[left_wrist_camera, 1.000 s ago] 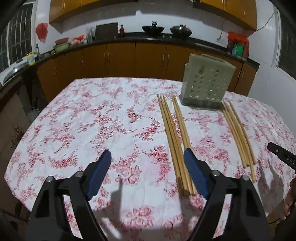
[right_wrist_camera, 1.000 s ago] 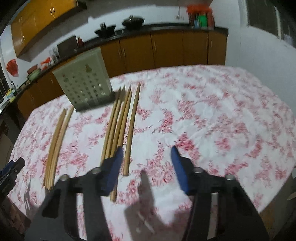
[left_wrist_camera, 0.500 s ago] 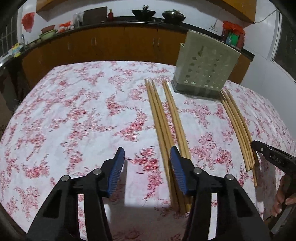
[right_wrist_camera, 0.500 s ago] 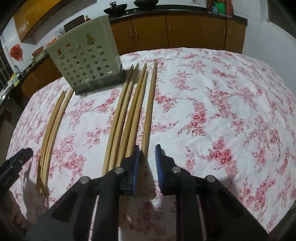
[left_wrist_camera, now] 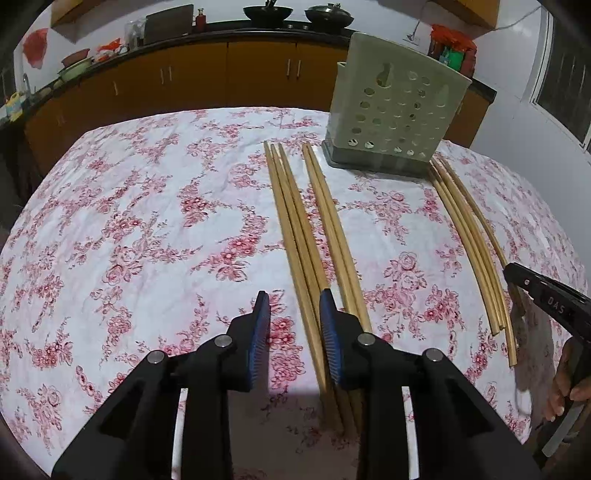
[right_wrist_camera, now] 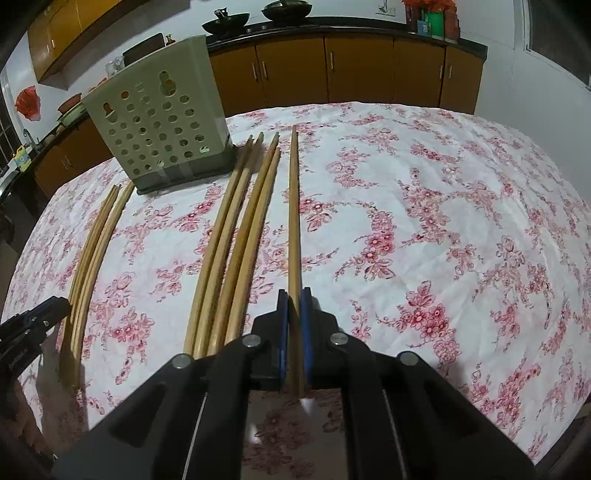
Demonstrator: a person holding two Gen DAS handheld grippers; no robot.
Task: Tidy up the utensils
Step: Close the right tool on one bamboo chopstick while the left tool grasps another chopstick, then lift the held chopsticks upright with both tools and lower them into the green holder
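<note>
Several long wooden chopsticks lie on the floral tablecloth in two groups, one group on the left and one group on the right. A green perforated utensil holder stands behind them; it also shows in the right wrist view. My left gripper is narrowly open around the near end of the leftmost chopstick, pads apart from it. My right gripper is shut on a single chopstick near its near end, beside its group.
The round table has a pink floral cloth and drops off at the near edge. Brown kitchen cabinets and a counter with pans run behind. The other gripper's tip shows at the right edge.
Both grippers came down toward the chopsticks and narrowed. My right gripper closed onto the single rightmost chopstick. My left gripper closed partway around the left group's outer chopstick.
</note>
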